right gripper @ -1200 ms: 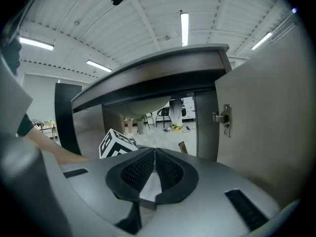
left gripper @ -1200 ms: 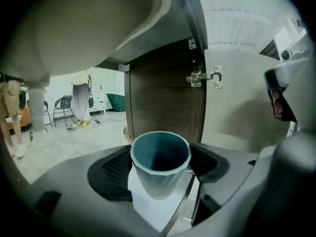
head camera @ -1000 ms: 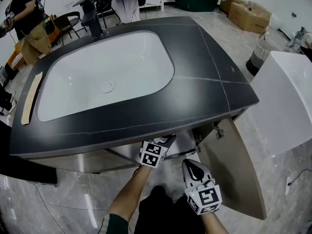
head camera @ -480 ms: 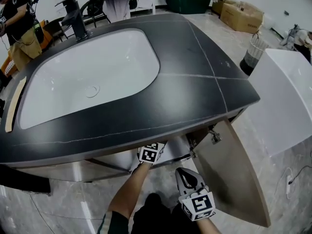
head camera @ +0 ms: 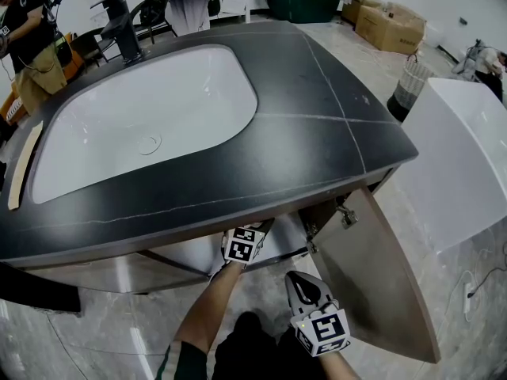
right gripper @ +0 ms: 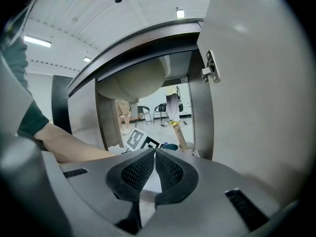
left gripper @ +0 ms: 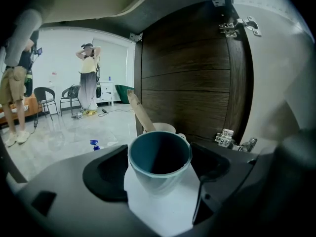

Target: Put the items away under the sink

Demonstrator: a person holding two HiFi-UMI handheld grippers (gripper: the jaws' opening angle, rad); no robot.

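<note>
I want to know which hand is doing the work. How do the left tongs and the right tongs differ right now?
The left tongs grip a teal cup, while the right tongs are closed on nothing. The left tongs reach under the counter into the cabinet, while the right tongs sit outside it, by the open door. Both point toward the cabinet.

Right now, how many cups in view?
2. A teal cup in the left gripper; a pale cup just behind it, holding a wooden stick. Others may be hidden.
</note>
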